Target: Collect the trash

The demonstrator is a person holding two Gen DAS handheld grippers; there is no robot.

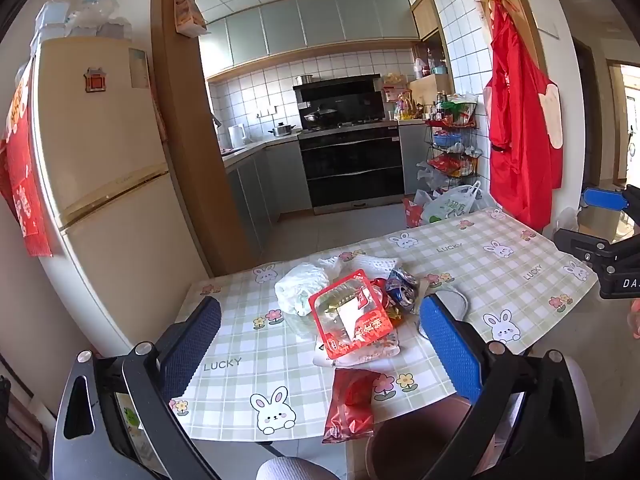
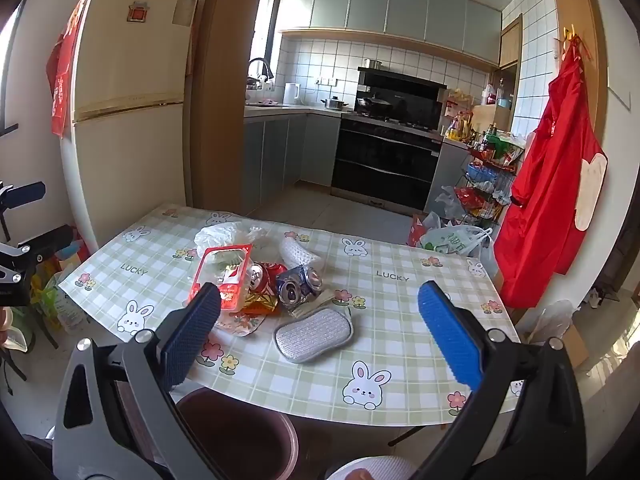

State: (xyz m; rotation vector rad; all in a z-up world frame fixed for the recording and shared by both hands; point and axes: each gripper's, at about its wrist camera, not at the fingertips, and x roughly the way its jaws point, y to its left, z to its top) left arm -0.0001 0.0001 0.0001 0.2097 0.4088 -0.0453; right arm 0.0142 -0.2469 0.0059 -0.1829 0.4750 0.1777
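Both grippers hang wide open over the near edge of the table (image 2: 400, 360), nothing between the pads of either one. Left gripper (image 1: 320, 344) first: its blue fingers frame the trash pile, the red-rimmed clear tray (image 1: 348, 320) lying dead centre in the gap but beyond the tips, untouched, and a crumpled red wrapper (image 1: 350, 408) lying nearer, at the table's edge. Right gripper (image 2: 320, 332) now: the grey scrubbing pad (image 2: 314, 330) sits in its gap, the crushed blue can (image 2: 298, 284) and red can (image 2: 262, 276) just behind that, the white plastic bag (image 2: 220, 234) farther back (all apart from the jaws). Below, a dark brown bin (image 2: 240, 436) stands under the table edge. Readable writing: "LUCKY" repeats across the rabbit-print tablecloth; the tray's label is in characters too small to read.
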